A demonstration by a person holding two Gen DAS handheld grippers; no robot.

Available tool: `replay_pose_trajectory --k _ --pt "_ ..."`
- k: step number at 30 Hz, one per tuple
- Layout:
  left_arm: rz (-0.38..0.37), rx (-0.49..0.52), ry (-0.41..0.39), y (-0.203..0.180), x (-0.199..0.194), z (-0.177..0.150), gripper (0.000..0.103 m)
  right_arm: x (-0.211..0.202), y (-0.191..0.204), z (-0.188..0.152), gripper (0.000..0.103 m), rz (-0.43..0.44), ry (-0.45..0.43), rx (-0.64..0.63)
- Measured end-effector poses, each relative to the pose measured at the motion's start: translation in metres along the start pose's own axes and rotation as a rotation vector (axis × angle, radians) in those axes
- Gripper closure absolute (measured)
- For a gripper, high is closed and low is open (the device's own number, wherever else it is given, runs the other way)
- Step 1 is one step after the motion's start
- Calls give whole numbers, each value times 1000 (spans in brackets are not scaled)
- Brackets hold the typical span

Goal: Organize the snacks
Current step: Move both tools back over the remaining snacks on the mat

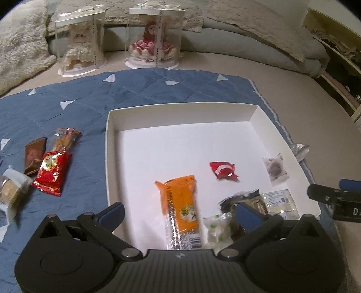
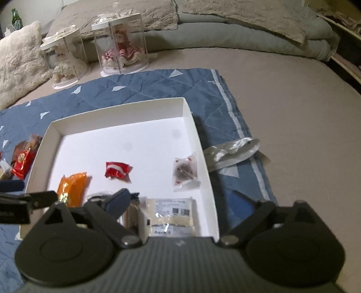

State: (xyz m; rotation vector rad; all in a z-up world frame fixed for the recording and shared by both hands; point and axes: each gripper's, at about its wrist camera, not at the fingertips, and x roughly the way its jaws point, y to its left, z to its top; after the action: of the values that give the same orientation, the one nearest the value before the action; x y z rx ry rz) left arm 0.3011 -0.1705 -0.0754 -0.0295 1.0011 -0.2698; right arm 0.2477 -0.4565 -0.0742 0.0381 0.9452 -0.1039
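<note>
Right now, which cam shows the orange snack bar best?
Left wrist: the orange snack bar lies full length in the white box. Right wrist shows only its top end, cut off by the claw.

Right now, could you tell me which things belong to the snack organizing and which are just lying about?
Job: white box; orange bar, red candy inside it; red packet, brown bar on the quilt.
Lying about: two cased dolls, pillow, green bottle.

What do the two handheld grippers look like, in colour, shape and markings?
Both look alike. The left gripper has a black ribbed body, two round black discs, silver pivot pins and angled black fingers with blue pads. The right gripper has the same build; seen from the left camera, its side carries white lettering, partly cut off.
</note>
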Motion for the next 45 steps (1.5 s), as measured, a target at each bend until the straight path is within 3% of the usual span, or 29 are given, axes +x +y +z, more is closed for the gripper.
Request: replay_pose_trajectory --k 16,32,45 --pt "34 12 -38 21 -42 -9 0 -35 20 -9 0 18 -47 -8" --pt "122 -55 -84 119 -92 -19 0 -48 104 -2 0 94 -75 -61" --pt "192 -206 -118 214 -125 -37 0 -46 189 -4 0 170 -82 -152"
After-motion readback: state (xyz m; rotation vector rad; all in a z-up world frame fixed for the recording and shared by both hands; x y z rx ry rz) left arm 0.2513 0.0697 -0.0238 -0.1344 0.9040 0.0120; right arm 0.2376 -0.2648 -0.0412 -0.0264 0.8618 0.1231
